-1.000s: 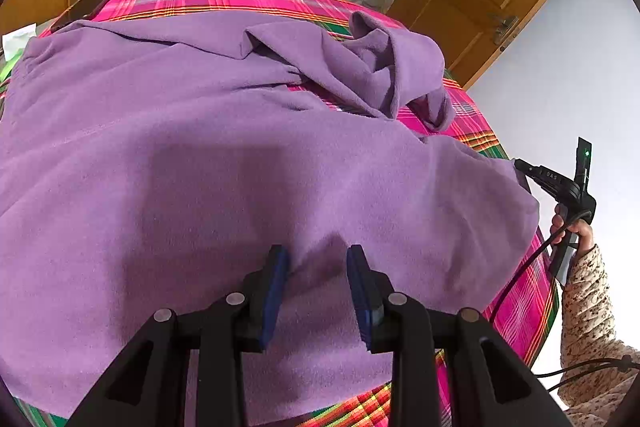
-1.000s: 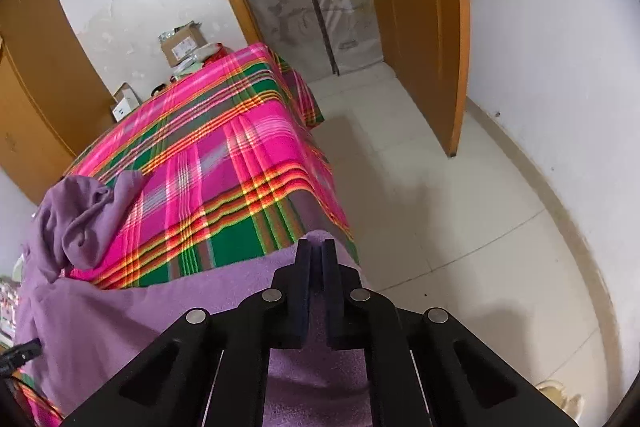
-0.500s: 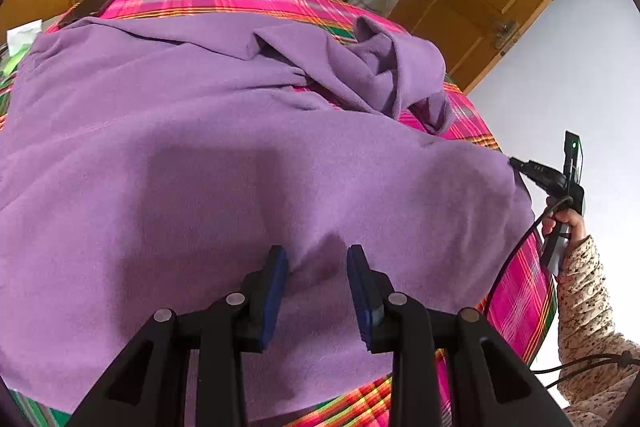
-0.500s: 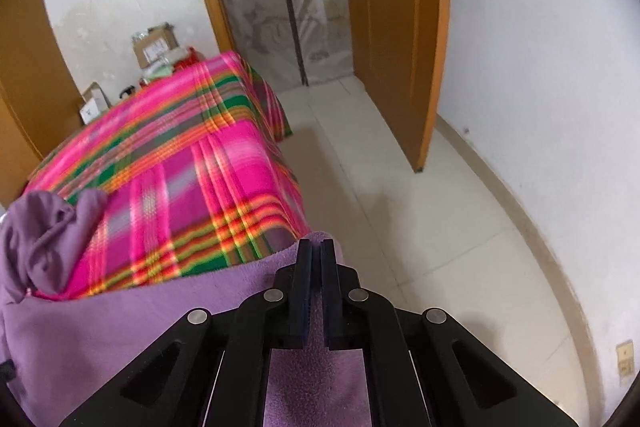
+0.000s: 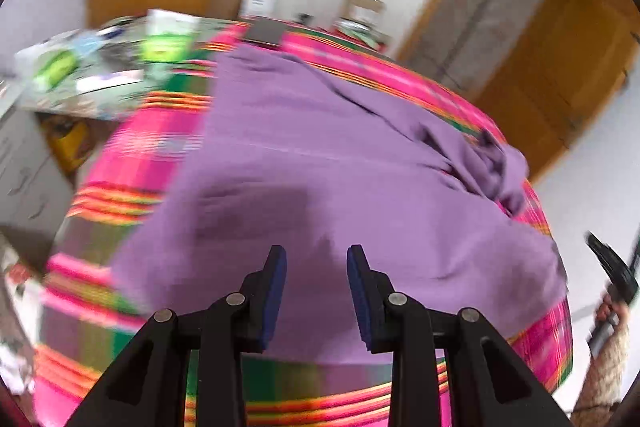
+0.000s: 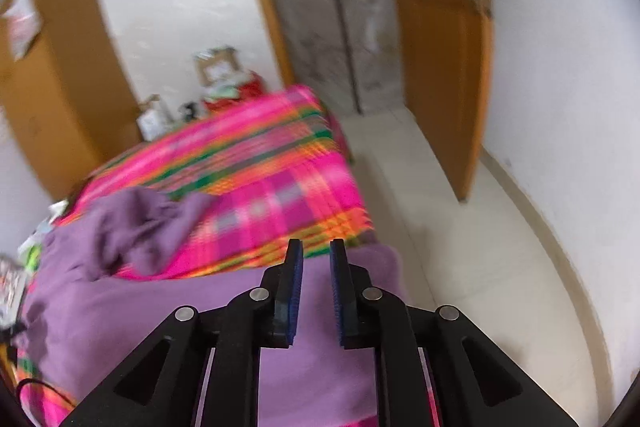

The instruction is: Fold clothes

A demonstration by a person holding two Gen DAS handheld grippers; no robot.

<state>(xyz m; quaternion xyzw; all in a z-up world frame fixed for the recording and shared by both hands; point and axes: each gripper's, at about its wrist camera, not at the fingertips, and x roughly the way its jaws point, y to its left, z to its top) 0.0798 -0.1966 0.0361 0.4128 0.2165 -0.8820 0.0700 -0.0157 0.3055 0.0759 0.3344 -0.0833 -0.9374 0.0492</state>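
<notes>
Hovering over the soft purple fleece garment (image 5: 360, 195) on your pink plaid bed (image 6: 280, 163) | left tongs (image 5: 316, 259) half-open, empty | right tongs (image 6: 316, 251) opening, gripping nothing

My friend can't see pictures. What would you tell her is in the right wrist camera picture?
A hand-held gripper with blue pads, its jaws opening with nothing pinched between them, hangs over the edge of a purple garment. The garment lies spread on a bed with a bright pink plaid cover, part of it bunched at the left. Beyond are a pale tiled floor and an orange wooden door.
</notes>
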